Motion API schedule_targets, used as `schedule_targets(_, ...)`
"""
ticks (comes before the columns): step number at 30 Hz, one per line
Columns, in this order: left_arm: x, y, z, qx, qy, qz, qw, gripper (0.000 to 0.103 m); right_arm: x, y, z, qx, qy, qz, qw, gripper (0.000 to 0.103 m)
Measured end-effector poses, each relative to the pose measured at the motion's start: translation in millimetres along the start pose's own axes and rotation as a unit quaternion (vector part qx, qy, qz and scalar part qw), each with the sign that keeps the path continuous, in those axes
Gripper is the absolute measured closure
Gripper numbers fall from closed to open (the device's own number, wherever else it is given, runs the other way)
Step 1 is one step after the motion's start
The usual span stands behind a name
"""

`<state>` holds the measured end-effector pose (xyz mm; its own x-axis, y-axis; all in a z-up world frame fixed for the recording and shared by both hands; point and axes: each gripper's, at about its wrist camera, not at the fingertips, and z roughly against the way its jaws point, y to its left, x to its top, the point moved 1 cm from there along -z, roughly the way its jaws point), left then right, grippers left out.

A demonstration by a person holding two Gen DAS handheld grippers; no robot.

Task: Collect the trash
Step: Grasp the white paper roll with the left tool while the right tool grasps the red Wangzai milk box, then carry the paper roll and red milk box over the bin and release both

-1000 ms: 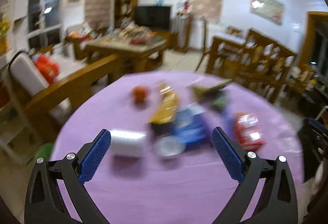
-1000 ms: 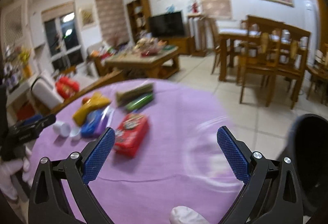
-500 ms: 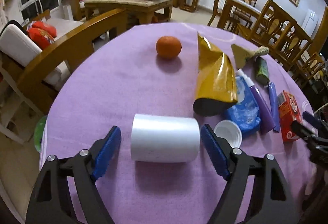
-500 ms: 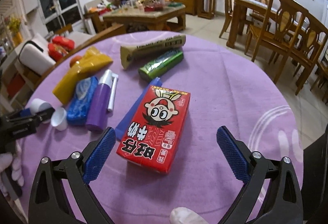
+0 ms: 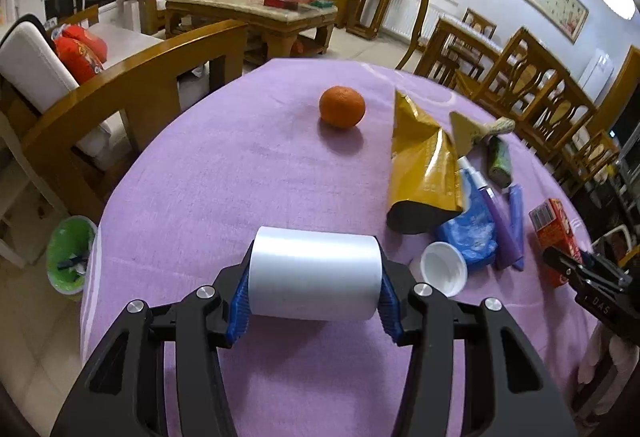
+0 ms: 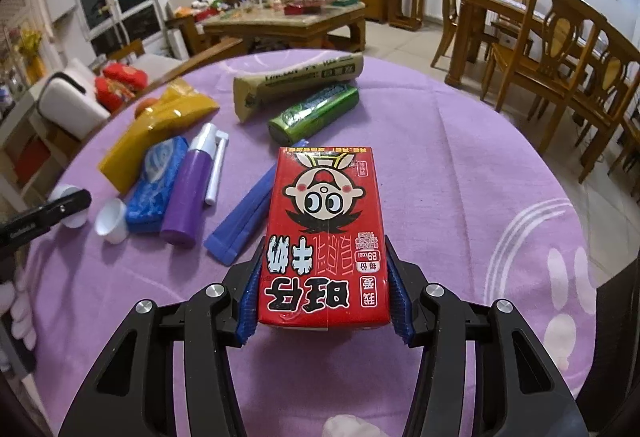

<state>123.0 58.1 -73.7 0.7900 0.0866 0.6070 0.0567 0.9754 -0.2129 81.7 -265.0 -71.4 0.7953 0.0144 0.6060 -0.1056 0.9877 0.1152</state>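
Note:
A white cylinder (image 5: 316, 269) lies on its side on the purple tablecloth (image 5: 240, 177). My left gripper (image 5: 314, 303) is closing on it, its blue pads (image 5: 239, 301) pressed against both flat ends. On the right side of the table lies a red milk carton (image 6: 326, 221) with a cartoon face. My right gripper (image 6: 325, 307) is closing on it too, and its pads (image 6: 250, 299) touch the carton's long sides near its near end. The carton rests flat on the cloth.
An orange (image 5: 342, 112), a yellow bag (image 5: 424, 173), a blue packet (image 6: 158, 183), a purple spray bottle (image 6: 188, 197), a small white cup (image 6: 112, 223), a blue folded strip (image 6: 244, 221), a green tube (image 6: 314, 113) and a tan tube (image 6: 298, 79) lie between. A green bin (image 5: 70, 257) stands on the floor left.
Both grippers dropped toward the table and narrowed from wide open. The left one now clamps the white cylinder, the right one the red carton.

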Motion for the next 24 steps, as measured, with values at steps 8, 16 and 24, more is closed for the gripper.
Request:
schedule_targets(8, -7, -45, 39, -0.059, -0.076, -0.032, 0.9948, 0.053, -10, -20, 58, 0.038, -0.082, -0.027, 0.996, 0.052)
schedule_targets(16, -22, -156, 72, -0.172, -0.131, -0.101, 0.9711, 0.053, -33, -93, 135, 0.019, -0.173, -0.084, 0.981, 0.051)
schedule_targets(24, -43, -290, 61, -0.263, -0.136, -0.176, 0.9387, 0.053, -75, -194, 198, -0.046, -0.235, -0.150, 0.959, 0.051)
